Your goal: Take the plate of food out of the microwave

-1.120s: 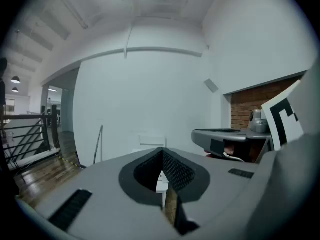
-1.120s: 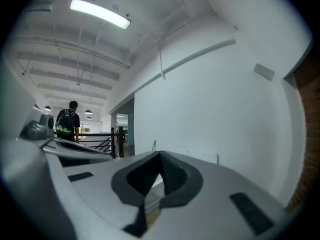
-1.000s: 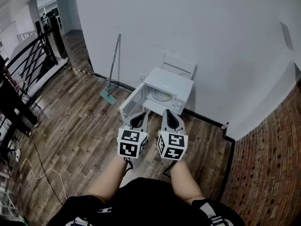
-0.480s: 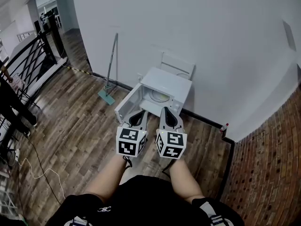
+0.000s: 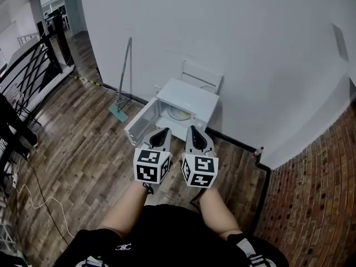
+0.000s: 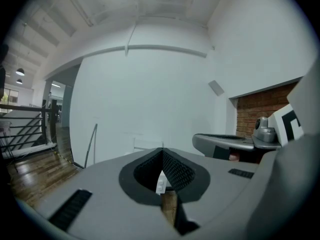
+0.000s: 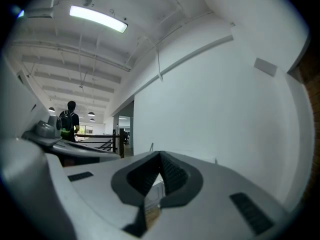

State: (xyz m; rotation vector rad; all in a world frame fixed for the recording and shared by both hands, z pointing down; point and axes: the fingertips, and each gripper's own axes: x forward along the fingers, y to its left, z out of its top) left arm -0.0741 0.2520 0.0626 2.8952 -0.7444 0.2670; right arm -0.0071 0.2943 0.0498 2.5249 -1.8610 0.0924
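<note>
A white microwave (image 5: 189, 96) stands on the wooden floor by the white wall, its door (image 5: 140, 124) swung open to the left. Inside lies a pale plate (image 5: 181, 113); any food on it is too small to make out. My left gripper (image 5: 161, 137) and right gripper (image 5: 197, 136) are held side by side just in front of the open cavity, short of it. Both are shut with nothing between the jaws. In the left gripper view the gripper (image 6: 161, 154) shows closed tips, and the right gripper (image 7: 160, 159) looks the same in its own view.
A mop (image 5: 123, 77) leans on the wall left of the microwave. A white chair (image 5: 200, 77) stands behind it. A black railing (image 5: 28, 71) runs along the far left, a small bottle (image 5: 257, 152) sits by the brick wall's corner, and a person (image 7: 69, 121) stands in the distance.
The head view has moved closer to the microwave, which now sits higher and further left in the frame. Both grippers have kept their side-by-side pose, shut.
</note>
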